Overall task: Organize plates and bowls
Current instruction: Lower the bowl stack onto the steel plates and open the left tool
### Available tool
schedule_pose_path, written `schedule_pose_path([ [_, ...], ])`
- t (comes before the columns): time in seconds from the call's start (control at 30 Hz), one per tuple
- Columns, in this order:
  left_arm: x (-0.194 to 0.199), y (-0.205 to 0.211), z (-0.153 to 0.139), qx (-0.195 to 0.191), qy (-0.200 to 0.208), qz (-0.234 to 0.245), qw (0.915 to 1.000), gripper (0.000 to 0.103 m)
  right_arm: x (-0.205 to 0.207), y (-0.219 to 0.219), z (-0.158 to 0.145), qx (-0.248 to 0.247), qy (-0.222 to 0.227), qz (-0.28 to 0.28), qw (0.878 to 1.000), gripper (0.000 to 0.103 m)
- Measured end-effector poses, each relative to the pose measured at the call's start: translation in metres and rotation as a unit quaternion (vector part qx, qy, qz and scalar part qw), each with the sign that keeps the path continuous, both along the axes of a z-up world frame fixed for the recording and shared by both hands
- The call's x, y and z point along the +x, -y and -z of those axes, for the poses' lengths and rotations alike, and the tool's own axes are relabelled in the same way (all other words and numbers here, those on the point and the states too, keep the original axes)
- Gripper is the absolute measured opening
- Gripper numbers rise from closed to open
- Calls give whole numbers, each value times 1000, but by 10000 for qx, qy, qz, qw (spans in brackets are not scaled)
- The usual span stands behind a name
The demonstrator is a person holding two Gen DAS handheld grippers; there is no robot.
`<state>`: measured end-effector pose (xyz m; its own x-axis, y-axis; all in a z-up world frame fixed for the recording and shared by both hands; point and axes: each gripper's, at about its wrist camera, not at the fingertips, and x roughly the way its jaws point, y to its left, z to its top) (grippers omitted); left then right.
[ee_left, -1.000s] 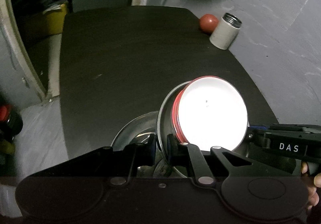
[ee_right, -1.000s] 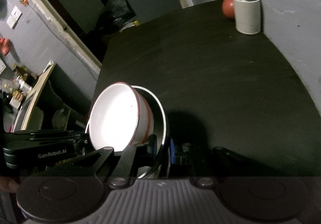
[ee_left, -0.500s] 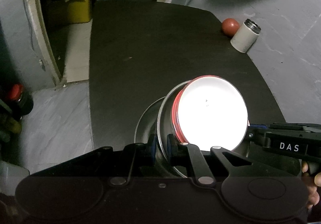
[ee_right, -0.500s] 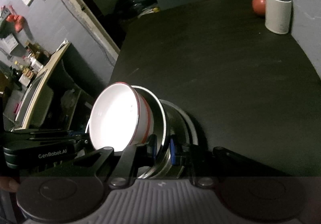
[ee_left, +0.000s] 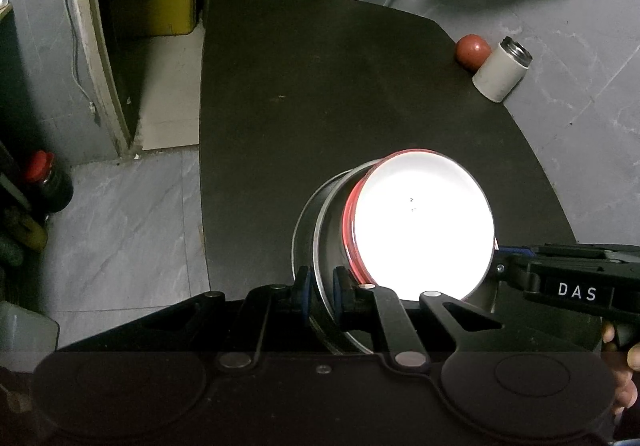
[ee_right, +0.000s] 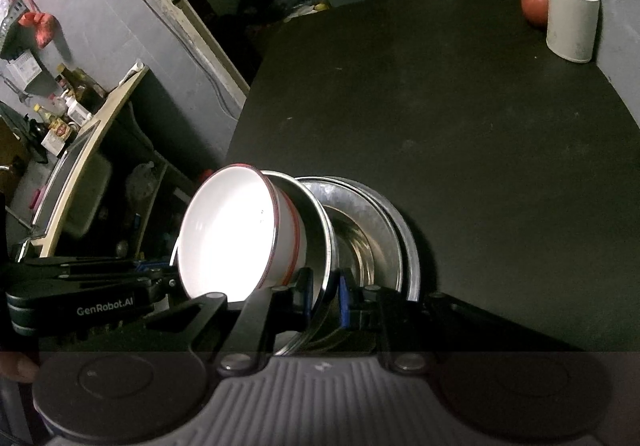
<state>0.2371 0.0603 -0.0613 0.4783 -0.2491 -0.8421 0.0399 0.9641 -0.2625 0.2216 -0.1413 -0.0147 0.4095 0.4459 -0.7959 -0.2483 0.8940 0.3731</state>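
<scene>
- A steel plate (ee_left: 324,242) is held tilted up on edge above the near part of the black table (ee_left: 320,86), with a white bowl (ee_left: 420,222) with a red rim resting inside it.
- The left gripper (ee_left: 321,288) is clenched on the rim of the steel plate, one blue pad on each face of the thin edge.
- The right gripper (ee_right: 324,296) is likewise clamped across the same plate's rim, as seen in the right wrist view; each gripper also appears from the side in the other's camera.
- Behind the lifted plate, a stack of steel dishes (ee_right: 376,230) is seen lying on the table in the right wrist view.
- A white tin (ee_right: 572,20) and a red ball (ee_right: 534,2) are set well apart from the dishes, at the far right corner of the table.
- The plate is judged stiff, light and slick: polished metal gives the pads little friction, so a firm pinch well onto the rim is called for.
- The bowl is judged loose in the plate; it looks like enamel or ceramic, which could chip or crack if it is allowed to slide out.
- The tilt is best reduced before the pair is carried, so that the bowl is kept seated.
- Opposite rim points, as taken now, are judged the steadiest hold for a two-handed carry.
- The bowl's inside is washed out by glare, so its surface cannot be read.
</scene>
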Motion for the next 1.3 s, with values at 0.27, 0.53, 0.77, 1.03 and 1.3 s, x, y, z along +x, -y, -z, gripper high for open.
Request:
schedule_pose_path([
  [0.27,2,4,1,31,-19,20,10000,11,1,2,1,16,3,24,10000,15],
  [0.53,3,6,4,51,-55,36,10000,11,2,3,4,17,-51,41,10000,15],
  [0.77,5,8,7,50,-110,82,9999,11,1,4,4,7,-109,83,9999,15],
  [1.03,7,9,10,47,-123,128,9998,11,2,4,5,3,-154,151,9998,15],
  [1.3,8,11,12,50,-133,199,9997,11,0,4,6,3,-193,232,9995,15],
])
